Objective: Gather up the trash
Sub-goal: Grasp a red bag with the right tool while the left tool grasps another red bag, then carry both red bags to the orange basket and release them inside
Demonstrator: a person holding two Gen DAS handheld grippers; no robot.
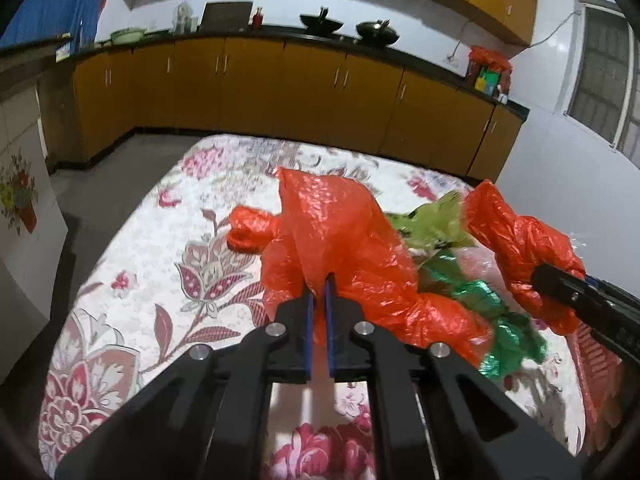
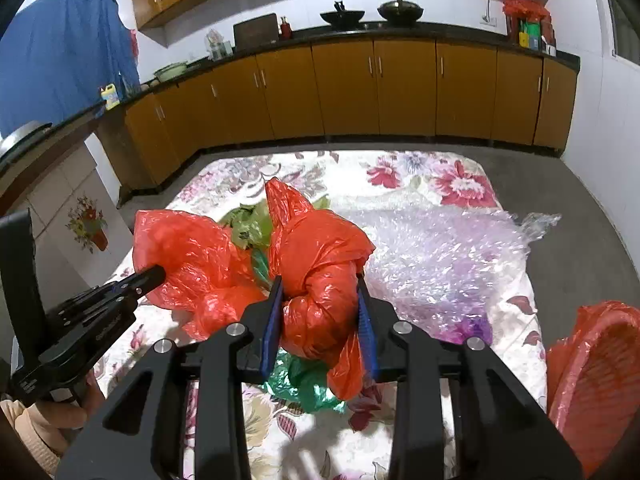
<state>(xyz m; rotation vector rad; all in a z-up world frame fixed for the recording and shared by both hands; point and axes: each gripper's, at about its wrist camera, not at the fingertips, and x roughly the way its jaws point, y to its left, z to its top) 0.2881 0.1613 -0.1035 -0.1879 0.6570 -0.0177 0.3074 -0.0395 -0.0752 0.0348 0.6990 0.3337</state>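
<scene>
Red plastic bag (image 1: 344,240) sits on the floral tablecloth (image 1: 152,248), held up at two points of its rim. Inside, between the two held parts: crumpled light-green wrapper (image 1: 434,220) near the top, shiny dark-green foil wrapper (image 1: 504,328) lower, spilling toward the cloth. In the right wrist view the dark-green piece pokes out under the bag bundle, just over the tablecloth.

Left gripper (image 1: 319,280): blue pads nearly together, clamped on a thin fold of the red bag. Right gripper (image 2: 318,292): pads wider apart, clamped on a thick twisted wad of the same bag.

Bag is thin, wrinkled, glossy, semi-translucent; the left portion puffs up to a peak, the right portion is bunched into a knot-like lump.

Red woven basket (image 2: 600,376) at the right edge of the table, lined with red plastic; contents not visible. Sheet of clear bubble wrap (image 2: 444,256) lies on the cloth just right of the bag, between bag and basket.

Background: yellow cabinets (image 2: 344,88) with dark countertop, two woks (image 2: 400,10) on top.
</scene>
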